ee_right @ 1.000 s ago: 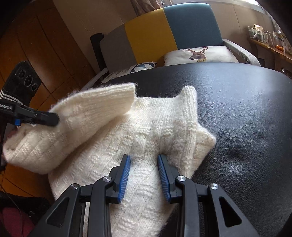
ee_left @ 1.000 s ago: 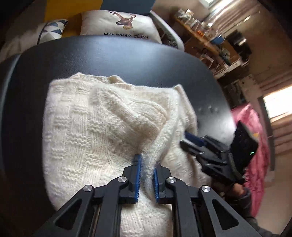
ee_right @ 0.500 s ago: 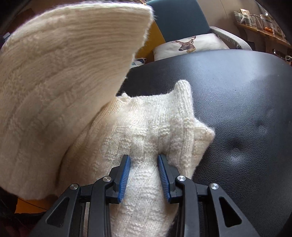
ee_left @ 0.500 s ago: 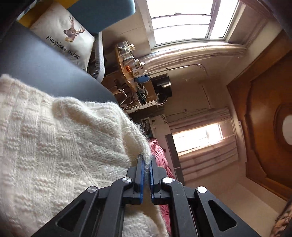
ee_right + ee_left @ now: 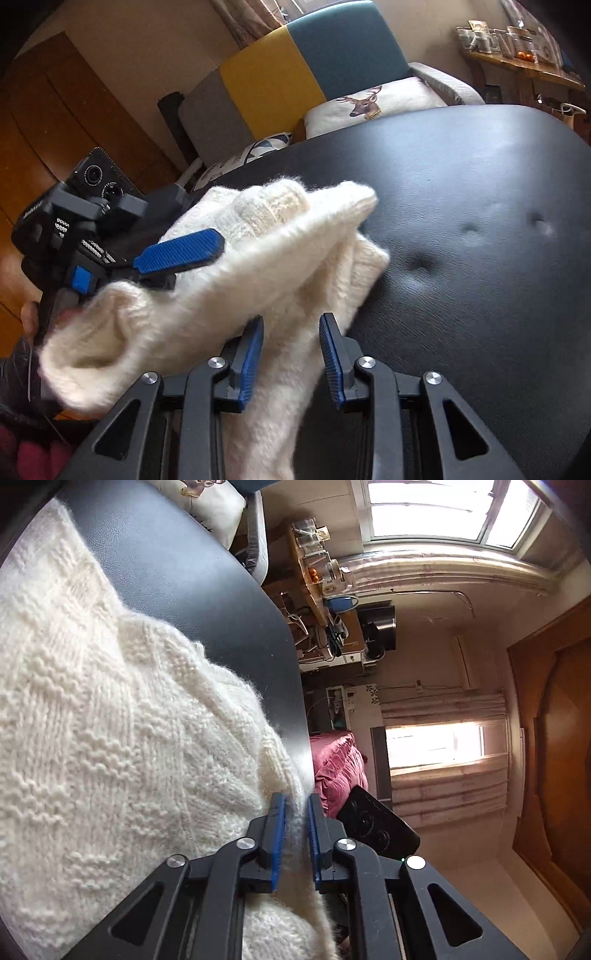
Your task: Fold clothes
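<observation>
A cream knitted sweater lies bunched on a black padded leather surface. My left gripper is at the sweater's fuzzy right edge. Its jaws are opening, and the edge runs loosely through the gap between the blue pads. In the right wrist view the sweater is folded over on itself, and one of the left gripper's blue fingers rests on the fold at the left. My right gripper is shut on a thick pinch of the knit near its front. The right gripper's black body shows past the surface's edge.
A yellow and teal armchair with a deer cushion stands behind the surface. A wooden shelf crowded with jars is at the far right. Pink bedding and a wooden door lie beyond the surface's edge.
My left gripper carried the raised part of the sweater over and down onto the rest, then its jaws parted. My right gripper shifted with the knit still between its pads.
</observation>
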The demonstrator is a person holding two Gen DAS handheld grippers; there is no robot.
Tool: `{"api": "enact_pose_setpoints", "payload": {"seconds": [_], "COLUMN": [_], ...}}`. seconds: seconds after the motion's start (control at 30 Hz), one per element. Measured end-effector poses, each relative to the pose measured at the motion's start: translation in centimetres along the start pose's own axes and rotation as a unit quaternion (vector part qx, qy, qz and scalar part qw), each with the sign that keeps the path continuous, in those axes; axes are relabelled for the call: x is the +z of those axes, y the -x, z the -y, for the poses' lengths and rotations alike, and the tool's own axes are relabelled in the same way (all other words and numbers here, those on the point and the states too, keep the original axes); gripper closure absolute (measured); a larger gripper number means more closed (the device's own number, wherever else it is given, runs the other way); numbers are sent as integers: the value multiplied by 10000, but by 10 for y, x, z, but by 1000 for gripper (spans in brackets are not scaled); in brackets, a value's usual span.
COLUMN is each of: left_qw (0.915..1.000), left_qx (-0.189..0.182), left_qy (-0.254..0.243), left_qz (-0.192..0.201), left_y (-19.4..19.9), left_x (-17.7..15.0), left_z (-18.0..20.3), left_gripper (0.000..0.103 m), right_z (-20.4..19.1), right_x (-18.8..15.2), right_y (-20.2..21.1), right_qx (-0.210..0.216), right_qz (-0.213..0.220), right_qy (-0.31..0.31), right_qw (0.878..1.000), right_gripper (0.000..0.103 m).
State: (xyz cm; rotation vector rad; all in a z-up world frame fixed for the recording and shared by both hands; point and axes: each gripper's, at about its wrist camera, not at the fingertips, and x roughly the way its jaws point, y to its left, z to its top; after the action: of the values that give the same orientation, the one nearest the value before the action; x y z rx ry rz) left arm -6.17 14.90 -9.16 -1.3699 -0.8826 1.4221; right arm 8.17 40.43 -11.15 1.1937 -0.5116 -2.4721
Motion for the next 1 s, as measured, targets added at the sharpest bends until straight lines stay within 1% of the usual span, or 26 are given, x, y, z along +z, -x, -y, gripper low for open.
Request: {"api": "enact_pose_setpoints", "payload": {"seconds": [0.03, 0.1, 0.13, 0.17, 0.2, 0.23, 0.27, 0.3, 0.33, 0.37, 0.4, 0.47, 0.5, 0.53, 0.6, 0.63, 0.7, 0.73, 0.77, 0.8, 0.83, 0.87, 0.9, 0.93, 1.0], "left_qw": [10000, 9997, 9991, 9981, 9967, 9943, 9902, 9849, 9796, 9761, 9736, 9745, 9754, 9757, 9753, 9734, 9672, 9625, 9561, 9468, 9385, 9354, 9341, 9301, 9128], "left_qx": [-56, -180, -247, -253, -133, 129, 469, 799, 1076, 1276, 1414, 1435, 1429, 1419, 1407, 1415, 1450, 1509, 1617, 1860, 2113, 2166, 2119, 2115, 2264], "left_qy": [-16, -161, -258, -358, -479, -659, -874, -1073, -1207, -1251, -1273, -1204, -1191, -1248, -1422, -1627, -2034, -2237, -2444, -2622, -2719, -2773, -2842, -2950, -3283], "left_qz": [-10, 101, 220, 424, 641, 832, 983, 1103, 1190, 1233, 1259, 1233, 1181, 1109, 933, 779, 472, 291, 56, -146, -258, -350, -433, -559, -885], "left_y": [3, 22, 37, 54, 71, 88, 103, 115, 126, 134, 141, 149, 150, 150, 147, 139, 126, 118, 104, 93, 86, 82, 82, 80, 77], "left_x": [-1, -4, -7, -9, -11, -13, -17, -22, -27, -33, -38, -50, -56, -64, -79, -85, -98, -104, -106, -109, -110, -110, -111, -113, -118], "left_z": [5, 17, 23, 27, 30, 33, 34, 33, 31, 25, 19, 3, -4, -11, -21, -21, -22, -21, -18, -21, -27, -31, -33, -32, -25], "left_gripper": [74, 55, 52, 48, 43, 41, 39, 36, 33, 29, 29, 29, 29, 29, 29, 29, 29, 29, 29, 29, 29, 29, 29, 29, 29], "right_z": [-2, -9, -14, -22, -31, -44, -58, -74, -89, -102, -110, -113, -114, -110, -101, -96, -85, -76, -61, -46, -36, -28, -19, -19, -26], "right_x": [-1, -1, 2, 7, 12, 17, 22, 27, 30, 29, 28, 24, 23, 18, 5, -1, -12, -21, -33, -46, -53, -59, -64, -65, -57], "right_y": [12, 38, 51, 60, 67, 69, 68, 62, 54, 45, 34, 6, -8, -23, -50, -51, -46, -42, -42, -43, -38, -31, -24, -13, 7], "right_qx": [-37, -80, -69, 162, 470, 785, 1102, 1271, 1374, 1447, 1436, 1511, 1558, 1654, 1912, 2172, 2755, 2865, 2643, 2324, 2226, 2205, 2182, 2168, 2081], "right_qz": [18, 114, 182, 175, 140, 13, -146, -307, -493, -713, -955, -1443, -1684, -1953, -2449, -2436, -2248, -2139, -2176, -2264, -2188, -2055, -1921, -1815, -1565], "right_qy": [9, 156, 266, 315, 342, 446, 577, 798, 1037, 1204, 1299, 1213, 1151, 952, 465, 253, -157, -314, -503, -707, -903, -1094, -1285, -1321, -1234], "right_qw": [10000, 9998, 9995, 9992, 9982, 9959, 9921, 9882, 9838, 9795, 9764, 9704, 9665, 9620, 9494, 9449, 9345, 9334, 9382, 9432, 9457, 9472, 9481, 9501, 9576], "right_gripper": [71, 71, 71, 69, 61, 53, 48, 40, 37, 36, 36, 36, 36, 36, 34, 34, 34, 38, 38, 45, 73, 76, 76, 71, 62]}}
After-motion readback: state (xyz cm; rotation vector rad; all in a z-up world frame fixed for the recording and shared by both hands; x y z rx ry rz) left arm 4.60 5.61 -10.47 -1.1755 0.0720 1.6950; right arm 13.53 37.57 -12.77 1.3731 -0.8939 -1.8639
